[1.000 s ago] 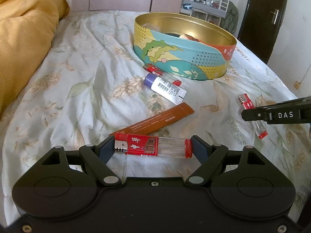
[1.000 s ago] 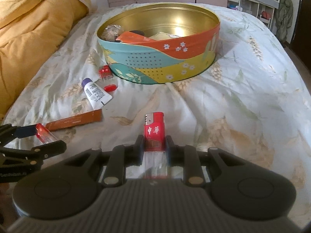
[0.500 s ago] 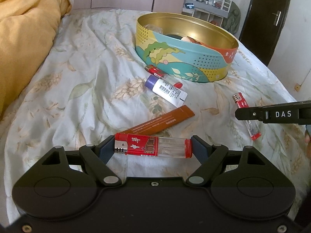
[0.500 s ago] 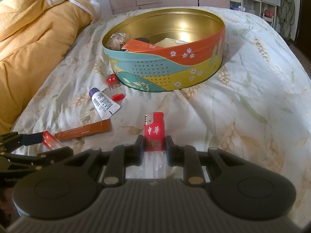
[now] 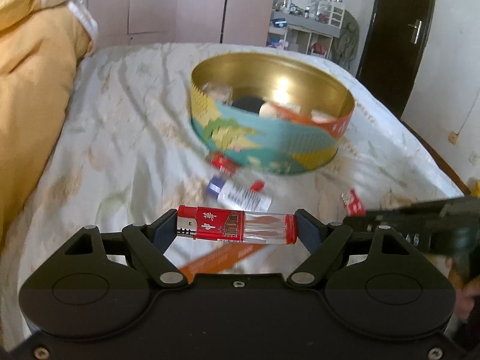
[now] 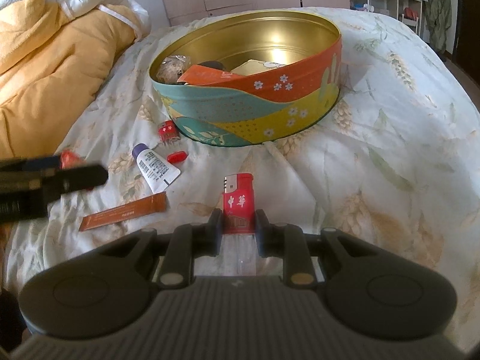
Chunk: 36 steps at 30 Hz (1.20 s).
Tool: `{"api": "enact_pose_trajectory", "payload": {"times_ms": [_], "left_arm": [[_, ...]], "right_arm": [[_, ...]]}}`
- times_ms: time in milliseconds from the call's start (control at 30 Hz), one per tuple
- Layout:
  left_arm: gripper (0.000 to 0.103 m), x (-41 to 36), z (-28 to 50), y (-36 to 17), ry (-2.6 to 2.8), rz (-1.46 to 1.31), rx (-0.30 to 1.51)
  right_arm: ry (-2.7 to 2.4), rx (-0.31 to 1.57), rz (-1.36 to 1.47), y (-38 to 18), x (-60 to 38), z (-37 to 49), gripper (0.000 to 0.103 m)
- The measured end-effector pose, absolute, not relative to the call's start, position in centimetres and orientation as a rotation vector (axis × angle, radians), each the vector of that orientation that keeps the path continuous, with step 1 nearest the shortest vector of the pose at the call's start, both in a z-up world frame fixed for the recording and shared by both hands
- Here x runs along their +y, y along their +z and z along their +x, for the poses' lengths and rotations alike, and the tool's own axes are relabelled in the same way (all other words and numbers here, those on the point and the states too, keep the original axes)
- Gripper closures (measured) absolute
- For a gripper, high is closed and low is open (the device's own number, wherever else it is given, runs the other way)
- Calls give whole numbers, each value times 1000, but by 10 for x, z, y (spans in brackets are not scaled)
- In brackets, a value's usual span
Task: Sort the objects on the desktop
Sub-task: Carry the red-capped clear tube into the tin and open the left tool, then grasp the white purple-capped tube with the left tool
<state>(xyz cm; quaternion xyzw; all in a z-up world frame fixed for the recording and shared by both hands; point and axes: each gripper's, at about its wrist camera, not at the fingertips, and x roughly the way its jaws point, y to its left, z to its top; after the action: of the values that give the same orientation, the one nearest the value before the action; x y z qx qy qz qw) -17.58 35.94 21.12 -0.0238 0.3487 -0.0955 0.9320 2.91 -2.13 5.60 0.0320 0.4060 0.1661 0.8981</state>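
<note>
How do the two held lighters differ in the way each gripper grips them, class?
The left gripper holds its lighter crosswise, clamped end to end with the jaws set wide. The right gripper holds its lighter lengthwise, pointing forward and pinched across its sides by narrow jaws. The left lighter's clear tank shows fully; the right one's lies mostly between the fingers. Both are red-labelled with clear bodies.

Yellow duvet [image 6: 51, 60] heaped at left, white lining shown at its top. Floral sheet [image 6: 390, 138] spread over bed. Pink wardrobe [image 5: 180, 6] set behind bed. Cluttered shelf [image 5: 306, 27] placed beside dark door [image 5: 399, 30]; metal handle [image 5: 415, 31] fitted on door.
</note>
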Motion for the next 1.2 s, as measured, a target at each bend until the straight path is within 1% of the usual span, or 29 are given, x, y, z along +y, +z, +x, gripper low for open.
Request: {"api": "enact_pose_trajectory", "payload": {"times_ms": [367,633,967,1000,1033,1067,1100,1200], "left_arm": [[22,345,-132,262,-241,-19,661],[22,327,-83,289,-257,28,646],[22,299,-19,300,-236,72,651],[16,299,-16,299,-227,67,644],[7,298,-12,298,-210,63,636],[3,299,-12,297,-191,62,628],[1,300,-12,296,-175,59,616],[1,310,-16,290,-207,45,629]], "right_arm": [[349,851,110,55,-25,35,78],[351,851,152,52,-30,39,78],[349,847,200,48,-39,48,78],[348,851,202,48,-39,49,78],[347,855,204,47,-40,49,78],[346,856,210,47,-42,50,78],[346,855,220,47,-43,51,78],[342,853,248,49,-48,53,78]]}}
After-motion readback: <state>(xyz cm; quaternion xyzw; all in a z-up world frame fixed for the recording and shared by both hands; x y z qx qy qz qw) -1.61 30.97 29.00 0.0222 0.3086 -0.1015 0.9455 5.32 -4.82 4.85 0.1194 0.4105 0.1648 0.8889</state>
